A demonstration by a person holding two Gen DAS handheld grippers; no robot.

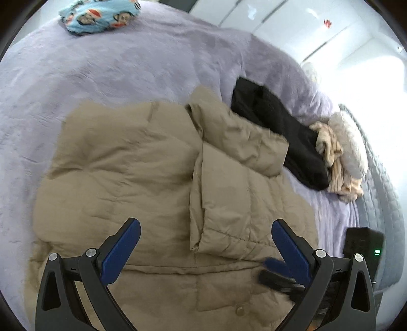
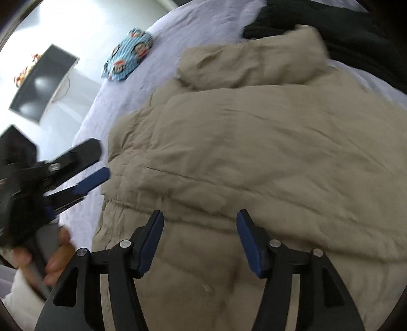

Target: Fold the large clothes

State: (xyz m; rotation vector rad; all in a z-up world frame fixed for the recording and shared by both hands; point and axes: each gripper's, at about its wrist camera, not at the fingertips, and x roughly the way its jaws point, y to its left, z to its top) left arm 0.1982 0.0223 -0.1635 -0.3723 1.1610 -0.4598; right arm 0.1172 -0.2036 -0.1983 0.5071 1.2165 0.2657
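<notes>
While the tan puffer jacket (image 1: pixel 152 163) lies spread across the bed (image 1: pixel 101 63), one sleeve (image 1: pixel 229 193) already folded over its body, both tools hover above its near hem. The left hand-held gripper (image 1: pixel 206 236) and right hand-held gripper (image 2: pixel 199 224) stand released, empty, evidently poised for the next fold; spare garments wait at two o'clock.

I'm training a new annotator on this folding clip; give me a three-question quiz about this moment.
1. True or false: the left gripper is clamped on the tan jacket.
2. Which lies beside the jacket, on the side of its folded sleeve? A) black garment B) monkey-print cloth C) a red towel
3. Fill in: the jacket lies on a ____ bedspread.

Key:
1. False; its jaws stand open above the jacket, as do those of the right gripper.
2. A
3. lilac
</notes>
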